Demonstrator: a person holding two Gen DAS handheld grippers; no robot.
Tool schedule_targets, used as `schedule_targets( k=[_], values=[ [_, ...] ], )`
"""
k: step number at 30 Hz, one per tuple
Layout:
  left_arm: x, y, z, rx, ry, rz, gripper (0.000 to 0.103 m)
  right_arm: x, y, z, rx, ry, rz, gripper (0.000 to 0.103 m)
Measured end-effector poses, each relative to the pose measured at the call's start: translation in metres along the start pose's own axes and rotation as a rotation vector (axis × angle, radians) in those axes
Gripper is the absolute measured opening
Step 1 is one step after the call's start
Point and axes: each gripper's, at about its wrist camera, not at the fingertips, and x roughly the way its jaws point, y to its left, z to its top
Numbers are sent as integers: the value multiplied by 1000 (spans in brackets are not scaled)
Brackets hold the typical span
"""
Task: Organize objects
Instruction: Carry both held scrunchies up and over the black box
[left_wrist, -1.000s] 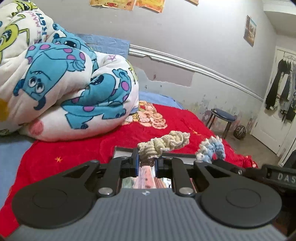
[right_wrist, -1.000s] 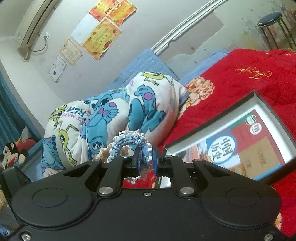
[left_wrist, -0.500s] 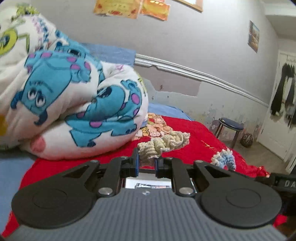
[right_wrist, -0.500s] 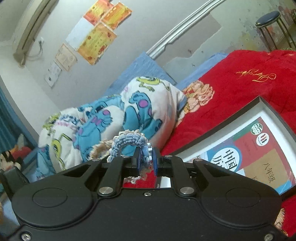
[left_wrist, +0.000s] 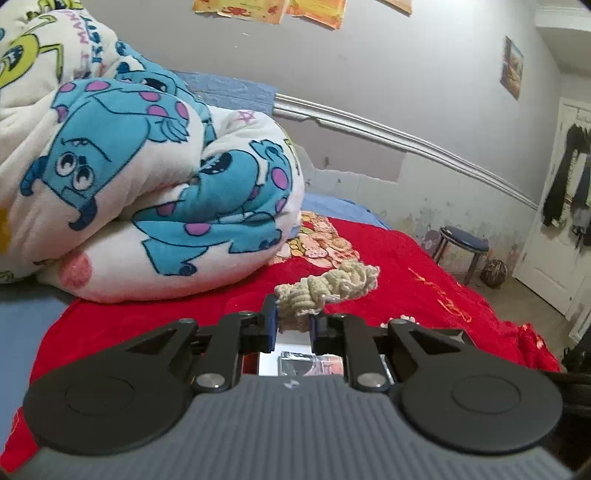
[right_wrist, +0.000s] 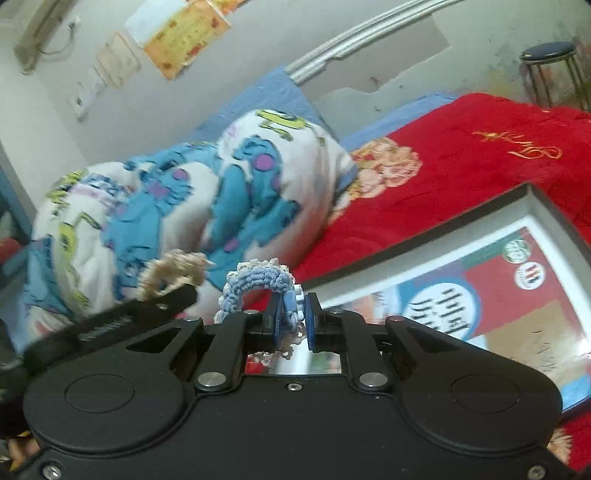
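Note:
My left gripper (left_wrist: 293, 323) is shut on a cream crocheted scrunchie (left_wrist: 328, 286) and holds it above the red blanket (left_wrist: 424, 295). My right gripper (right_wrist: 293, 319) is shut on a blue and white crocheted scrunchie (right_wrist: 258, 282), held above the edge of an open flat box (right_wrist: 491, 291) with a printed sheet inside. The left gripper's finger with the cream scrunchie (right_wrist: 173, 271) also shows at the left of the right wrist view. A sliver of the box shows between the left fingers.
A rolled cartoon-print quilt (left_wrist: 140, 192) fills the left of the bed. A blue stool (left_wrist: 463, 245) and a dark ball (left_wrist: 495, 271) stand on the floor by the wall, near a white door (left_wrist: 561, 221) with dark clothes.
The left gripper has moved toward the right one, so its finger and cream scrunchie now show in the right wrist view. The blue scrunchie has dropped out of the left view.

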Motion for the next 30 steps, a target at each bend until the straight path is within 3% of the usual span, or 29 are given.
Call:
schedule_targets(
  k=[5, 12, 16, 30],
  values=[
    [14, -4, -15, 16, 58, -1, 23, 12, -13, -5, 31, 43, -46, 13],
    [33, -14, -35, 87, 160, 63, 23, 24, -23, -18, 45, 86, -134, 14],
    [44, -17, -45, 127, 226, 160, 22, 29, -27, -23, 68, 88, -185, 15],
    [58, -20, -54, 125, 316, 137, 24, 34, -25, -32, 75, 91, -181, 15]
  ],
)
